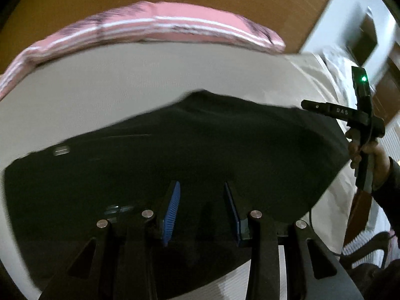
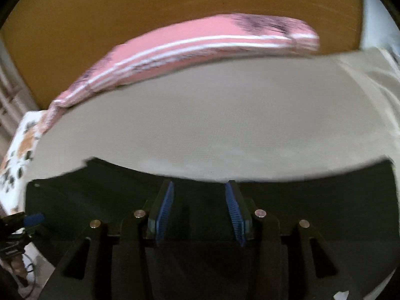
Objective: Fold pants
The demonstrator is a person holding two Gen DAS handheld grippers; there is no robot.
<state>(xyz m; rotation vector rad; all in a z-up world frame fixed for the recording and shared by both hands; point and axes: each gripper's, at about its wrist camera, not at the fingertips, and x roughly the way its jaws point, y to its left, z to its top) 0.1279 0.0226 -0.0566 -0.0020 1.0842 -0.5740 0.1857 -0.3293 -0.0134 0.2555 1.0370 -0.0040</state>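
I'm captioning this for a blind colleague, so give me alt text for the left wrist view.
The left tool, blue pads apart and holding nothing, hangs over dark pants spread on a pale bed sheet. At the right edge a hand holds the right tool near the pants' far corner. A pink striped pillow lies along the bed's far side.

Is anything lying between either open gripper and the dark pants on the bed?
Nothing visible. The left gripper and right gripper are open directly over the dark pants. The pink striped pillow lies far across the pale bed sheet, out of the way.
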